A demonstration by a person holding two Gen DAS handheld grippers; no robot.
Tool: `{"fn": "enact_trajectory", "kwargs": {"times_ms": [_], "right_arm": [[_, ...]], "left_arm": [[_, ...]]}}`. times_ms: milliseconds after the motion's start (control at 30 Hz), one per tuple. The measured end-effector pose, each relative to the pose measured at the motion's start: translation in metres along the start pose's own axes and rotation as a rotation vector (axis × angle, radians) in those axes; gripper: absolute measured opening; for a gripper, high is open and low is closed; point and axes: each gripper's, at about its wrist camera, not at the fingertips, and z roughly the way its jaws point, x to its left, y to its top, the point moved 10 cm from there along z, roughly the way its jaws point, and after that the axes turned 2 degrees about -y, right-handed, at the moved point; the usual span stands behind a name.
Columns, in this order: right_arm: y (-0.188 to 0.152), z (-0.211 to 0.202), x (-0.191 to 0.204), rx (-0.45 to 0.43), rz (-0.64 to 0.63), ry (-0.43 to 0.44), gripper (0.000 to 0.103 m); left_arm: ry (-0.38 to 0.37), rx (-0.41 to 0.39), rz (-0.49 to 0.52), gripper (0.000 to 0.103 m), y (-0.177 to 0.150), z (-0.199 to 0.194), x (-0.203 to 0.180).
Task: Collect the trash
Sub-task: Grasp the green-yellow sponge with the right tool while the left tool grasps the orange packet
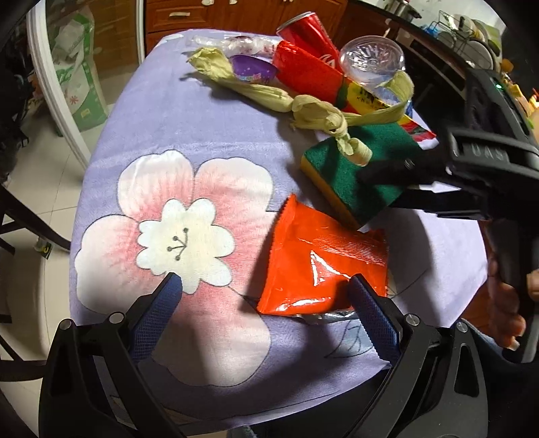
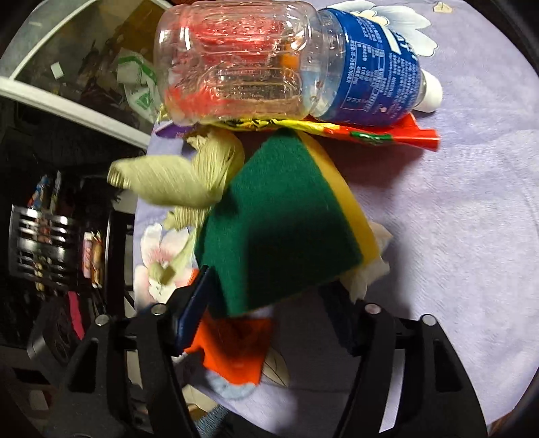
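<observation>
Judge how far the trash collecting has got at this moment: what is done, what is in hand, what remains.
Done: nothing visibly; no bin or bag shows. In hand: the right gripper straddles the green-and-yellow sponge, grip not yet certain; the left gripper hangs open over the orange packet. Left: the plastic bottle, red can, corn husks and wrappers still lie on the table.

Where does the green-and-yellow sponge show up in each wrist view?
Left wrist view: the sponge lies right of centre on the purple cloth, with the right tongs over its near end.
Right wrist view: the sponge fills the centre, its near corner between the two fingers.
Shared landmark: the knotted corn husk lies against the sponge's far end in both views.
</observation>
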Motion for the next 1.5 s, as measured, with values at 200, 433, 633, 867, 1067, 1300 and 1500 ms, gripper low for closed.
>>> {"fn": "enact_trajectory", "kwargs": {"times_ms": [200, 433, 633, 867, 1067, 1300, 1500], "right_arm": [[0.003, -0.001, 0.007, -0.029, -0.008, 0.036, 0.046], [-0.007, -0.025, -0.001, -0.036, -0.062, -0.004, 0.039], [-0.007, -0.072, -0.038, -0.102, -0.071, -0.061, 0.037], [0.003, -0.138, -0.097, -0.220, -0.057, -0.185, 0.037], [0.003, -0.171, -0.139, -0.269, -0.028, -0.242, 0.033], [0.006, -0.176, -0.152, -0.296, 0.015, -0.210, 0.033], [0.009, -0.183, -0.173, -0.330, 0.021, -0.309, 0.033]], "left_arm": [[-0.028, -0.004, 0.025, 0.078, 0.000, -0.001, -0.014], [-0.052, 0.006, 0.052, 0.026, -0.006, -0.001, -0.036], [-0.064, -0.016, 0.146, 0.012, 0.000, 0.000, -0.079], [-0.043, -0.065, 0.187, 0.007, 0.025, -0.006, -0.112], [-0.046, -0.101, 0.213, 0.006, 0.045, -0.017, -0.128], [-0.067, -0.091, 0.265, 0.006, 0.049, -0.017, -0.156], [-0.080, -0.031, 0.258, 0.008, 0.048, 0.009, -0.166]]}}
